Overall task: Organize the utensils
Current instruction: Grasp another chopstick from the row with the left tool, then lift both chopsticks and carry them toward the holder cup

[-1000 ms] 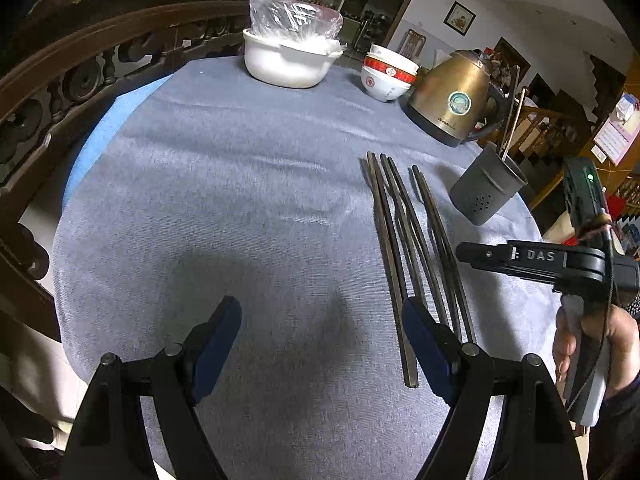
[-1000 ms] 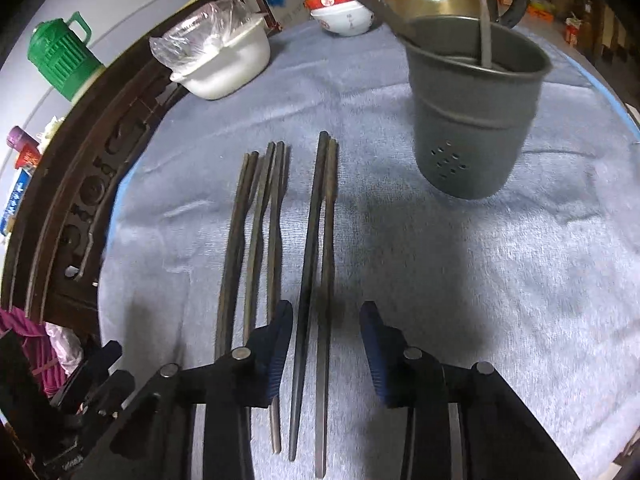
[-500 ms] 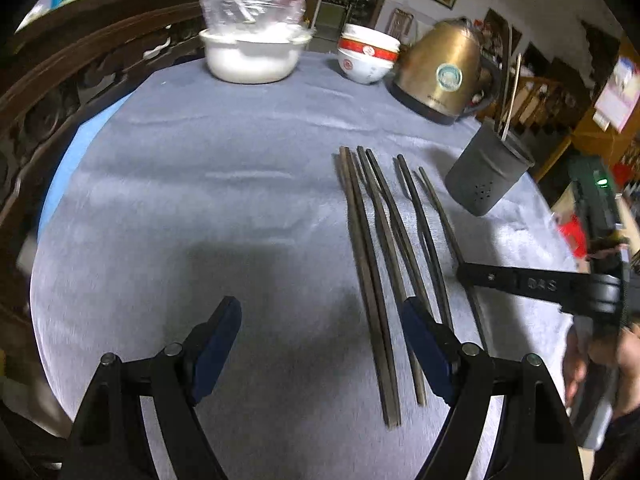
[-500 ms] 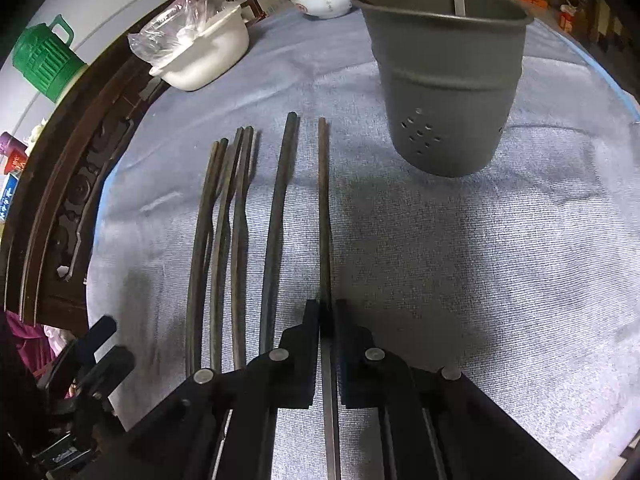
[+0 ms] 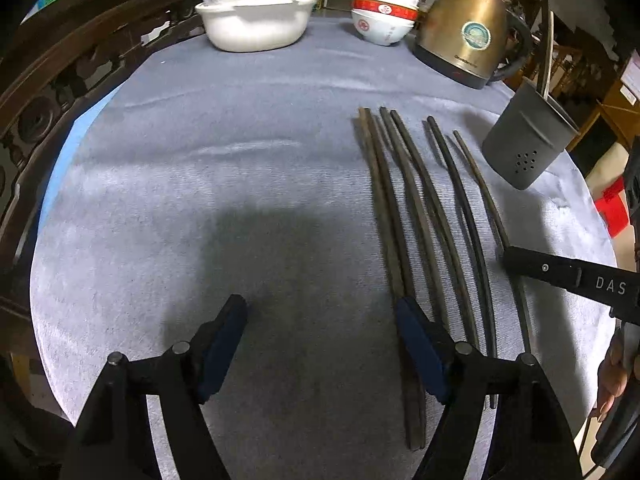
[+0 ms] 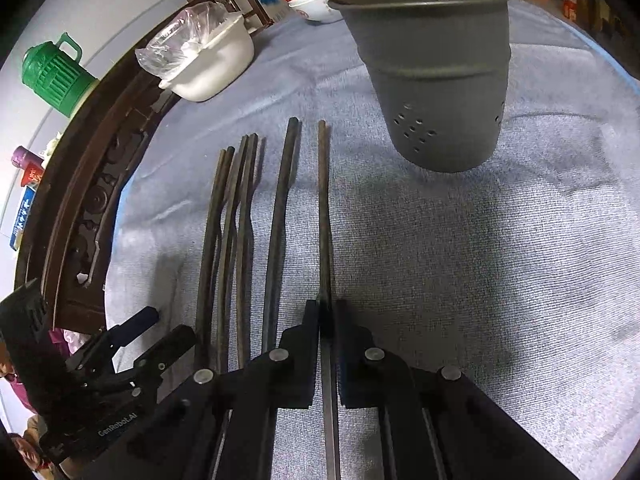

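Stock on the grey cloth (image 5: 240,168), listed left to right with the grey perforated holder (image 6: 436,72) as reference. Far left of the holder, at the table's back edge: one white casserole dish (image 5: 256,28) with a plastic bag in it; then a stack of red-and-white bowls (image 5: 382,20); then a brass-coloured kettle (image 5: 466,36), just behind and left of the holder. Left of the holder, lying flat in a rough row, ends pointing toward the back of the table: dark chopsticks, six by my count in the left wrist view, first a close pair (image 5: 380,200), then a second pair (image 5: 420,204), then a lone chopstick (image 5: 460,200). Left gripper (image 5: 320,344): jaws spread wide and lately narrowed a little, nothing between them, right pad just over the near end of the leftmost pair. Nearest the holder on its left: one single chopstick (image 6: 324,216), clenched near its near end by the right gripper (image 6: 327,320), jaws closed on it; whether it has left the cloth cannot be told. Holder itself: upright, already containing a couple of long utensils (image 5: 545,36) that lean out over its rim. Status, as judged: early to middle; a few items are stowed, one is in hand, five wait on the cloth.
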The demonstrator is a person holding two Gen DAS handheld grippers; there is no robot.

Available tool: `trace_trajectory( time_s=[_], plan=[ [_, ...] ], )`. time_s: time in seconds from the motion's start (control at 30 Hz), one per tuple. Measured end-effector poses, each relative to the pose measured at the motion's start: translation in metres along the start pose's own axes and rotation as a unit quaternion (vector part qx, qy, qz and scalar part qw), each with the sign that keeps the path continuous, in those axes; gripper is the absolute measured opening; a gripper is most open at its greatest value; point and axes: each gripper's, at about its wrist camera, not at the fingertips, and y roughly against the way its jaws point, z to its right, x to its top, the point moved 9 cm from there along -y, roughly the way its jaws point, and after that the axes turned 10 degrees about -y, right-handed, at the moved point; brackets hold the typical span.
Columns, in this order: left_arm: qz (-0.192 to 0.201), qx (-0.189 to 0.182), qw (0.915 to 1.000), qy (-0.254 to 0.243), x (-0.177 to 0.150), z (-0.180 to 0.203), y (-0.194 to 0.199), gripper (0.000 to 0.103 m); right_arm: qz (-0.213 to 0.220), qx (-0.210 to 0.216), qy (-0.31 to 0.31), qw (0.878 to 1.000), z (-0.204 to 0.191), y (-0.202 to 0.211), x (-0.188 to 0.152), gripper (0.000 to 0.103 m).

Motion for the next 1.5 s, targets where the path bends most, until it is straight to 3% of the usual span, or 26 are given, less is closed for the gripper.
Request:
trace_trajectory(
  time_s=[0.07,0.2,0.3,0.37,0.4,0.47,0.63,0.83,0.87,0.9,0.93,1.0,1.07,1.17,1.4,1.47,1.5],
  plan=[
    [-0.005,0.006,1.0000,0.000,-0.001,-0.002,0.000,0.078,0.001,0.000,0.000,1.000,-0.001,0.000,0.000,0.009],
    [0.003,-0.019,0.9997,0.015,0.009,0.004,0.001,0.078,0.002,0.000,0.000,1.000,-0.001,0.000,0.000,0.009],
    [-0.014,0.014,0.9997,-0.013,0.011,0.006,-0.011,0.077,0.001,-0.001,0.000,1.000,-0.001,0.000,0.000,0.009],
    [-0.010,0.015,0.9998,-0.001,0.011,0.002,-0.010,0.074,0.001,0.001,-0.001,1.000,0.000,0.001,0.000,0.009],
    [-0.019,0.028,0.9994,-0.003,0.009,-0.002,-0.011,0.065,0.001,0.002,-0.002,1.000,0.000,0.001,0.000,0.009],
    [-0.018,0.043,0.9987,-0.019,0.006,-0.004,-0.010,0.058,0.002,0.002,-0.001,1.000,0.000,0.001,0.000,0.009],
    [-0.007,-0.014,0.9993,0.034,0.009,-0.006,-0.003,0.060,0.003,0.002,0.000,1.000,-0.001,0.001,0.000,0.009],
    [-0.020,0.004,0.9998,0.001,0.019,-0.001,-0.019,0.061,0.000,-0.003,0.002,1.000,-0.001,0.000,0.000,0.009],
    [-0.022,0.021,0.9994,-0.016,0.018,-0.003,-0.020,0.058,0.000,-0.003,0.004,1.000,-0.002,0.000,0.000,0.009],
    [-0.022,0.039,0.9986,-0.030,0.018,-0.003,-0.018,0.046,-0.001,-0.003,0.005,1.000,-0.002,0.000,0.000,0.009],
    [-0.020,0.045,0.9982,-0.033,0.020,-0.005,-0.018,0.041,-0.002,-0.003,0.006,1.000,-0.002,0.000,0.000,0.009],
    [-0.025,0.045,0.9984,-0.023,0.019,-0.013,-0.017,0.010,-0.003,-0.004,0.006,1.000,-0.002,-0.001,0.000,0.009],
    [-0.030,0.024,0.9992,-0.011,0.017,-0.020,-0.017,0.007,-0.004,-0.011,0.013,1.000,-0.004,-0.001,-0.002,0.009],
    [-0.033,0.006,0.9994,-0.013,0.012,-0.029,-0.015,0.006,-0.007,-0.009,0.011,1.000,-0.002,0.000,-0.005,0.009],
    [-0.032,-0.034,0.9944,-0.095,-0.003,-0.026,-0.007,0.006,-0.005,-0.012,0.007,1.000,0.002,0.007,-0.021,0.010],
    [-0.033,-0.047,0.9960,-0.069,-0.003,-0.032,-0.007,0.007,0.000,-0.005,0.004,1.000,0.001,0.006,-0.018,0.011],
    [-0.035,-0.052,0.9966,-0.053,-0.003,-0.037,-0.007,0.016,-0.001,-0.005,0.002,1.000,0.001,0.006,-0.017,0.011]
  ],
)
